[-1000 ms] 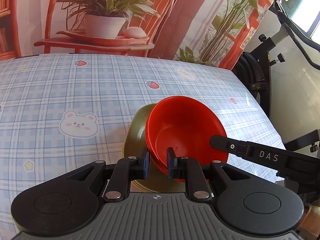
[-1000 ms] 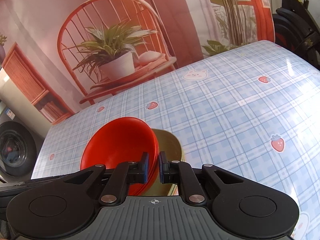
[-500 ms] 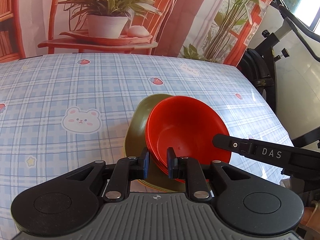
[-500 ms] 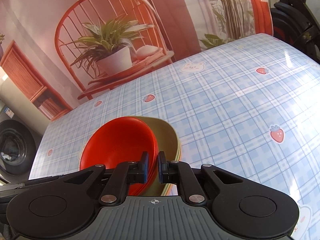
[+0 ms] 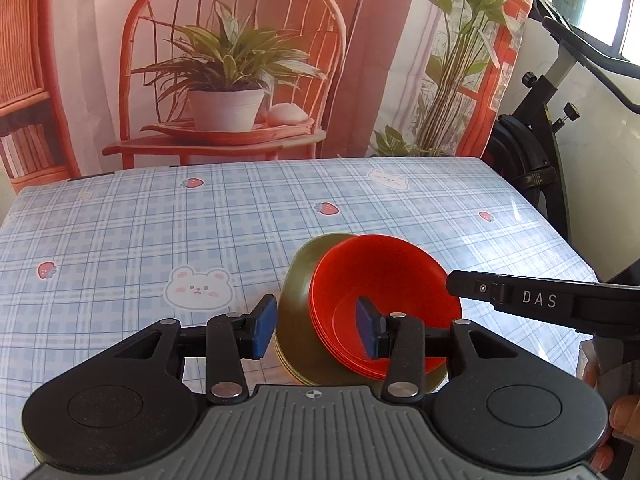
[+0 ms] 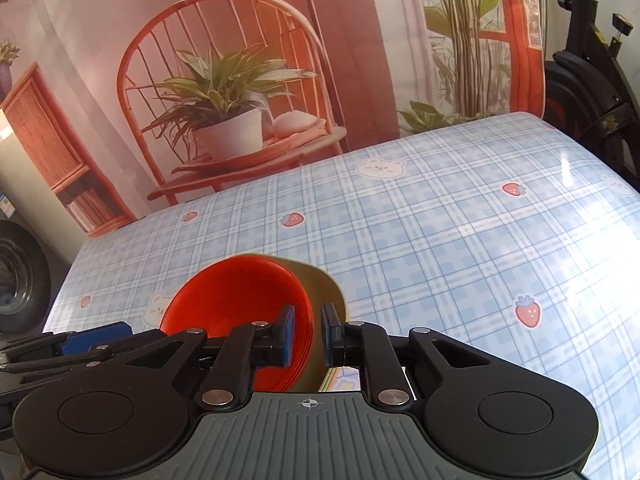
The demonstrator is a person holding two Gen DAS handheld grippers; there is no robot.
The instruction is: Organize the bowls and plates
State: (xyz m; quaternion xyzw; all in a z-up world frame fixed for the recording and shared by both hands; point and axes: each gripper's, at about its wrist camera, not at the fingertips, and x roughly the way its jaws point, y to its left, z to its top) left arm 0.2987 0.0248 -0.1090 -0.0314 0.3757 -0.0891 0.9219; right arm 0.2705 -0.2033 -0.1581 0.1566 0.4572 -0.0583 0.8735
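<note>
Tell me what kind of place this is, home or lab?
Likely a room at home, staged for recording: a table under a plaid bear-and-strawberry cloth, a printed backdrop of a chair and plant behind it, an exercise bike beside it, and what looks like a washing machine.

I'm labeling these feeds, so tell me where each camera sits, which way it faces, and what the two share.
Left wrist: sits on the left claw, facing across the checked tablecloth toward the chair backdrop; its open fingers straddle the stack's left rim; the other claw's arm and fingertips of a hand show at right.
Right wrist: sits on the right claw, facing the same way; it grips the stack's right rim.
Shared: red bowls nested in olive plates.
</note>
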